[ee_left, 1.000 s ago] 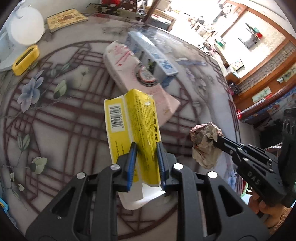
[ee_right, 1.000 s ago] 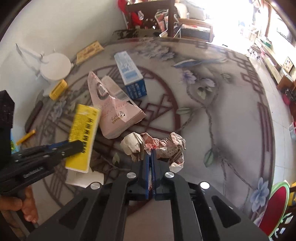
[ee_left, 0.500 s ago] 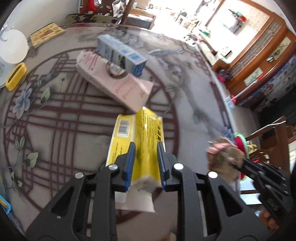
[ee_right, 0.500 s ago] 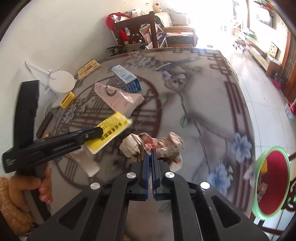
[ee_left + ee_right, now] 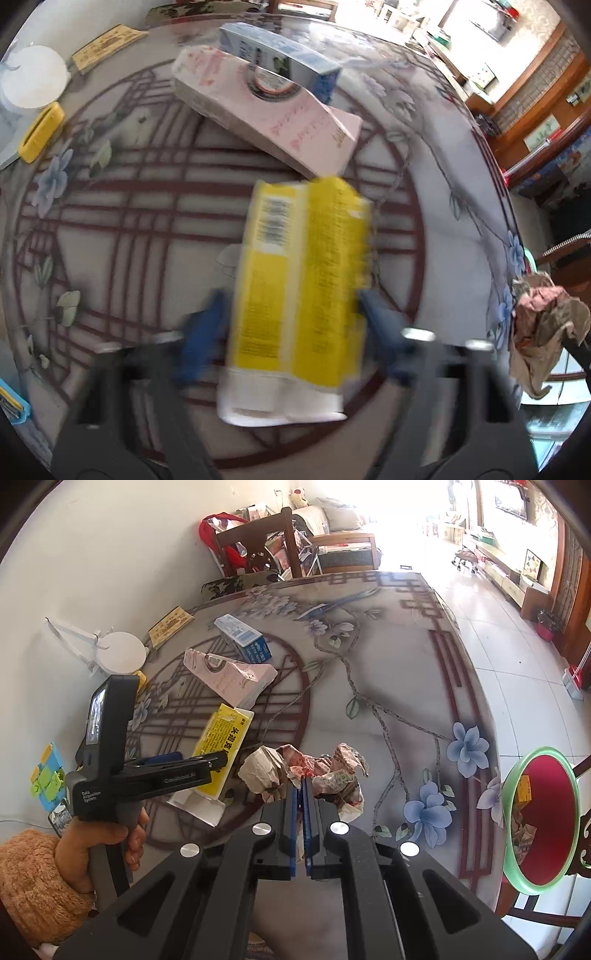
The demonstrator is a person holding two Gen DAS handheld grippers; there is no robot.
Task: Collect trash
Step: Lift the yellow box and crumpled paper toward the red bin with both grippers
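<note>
Left-wrist view: left tongs point(image 5: 295, 317) stand spread wide around the yellow carton point(image 5: 299, 280), released and dropping blurred to the desk point(image 5: 110, 229); half a second ago they gripped it. Right-wrist view: right tongs point(image 5: 301, 794) pinch the crumpled paper point(image 5: 306, 771), lifted toward the green bin point(image 5: 539, 823).

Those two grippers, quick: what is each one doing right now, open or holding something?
Left gripper: open, fingers spread wide of the yellow carton between them.
Right gripper: closed on the crumpled paper wad.
</note>
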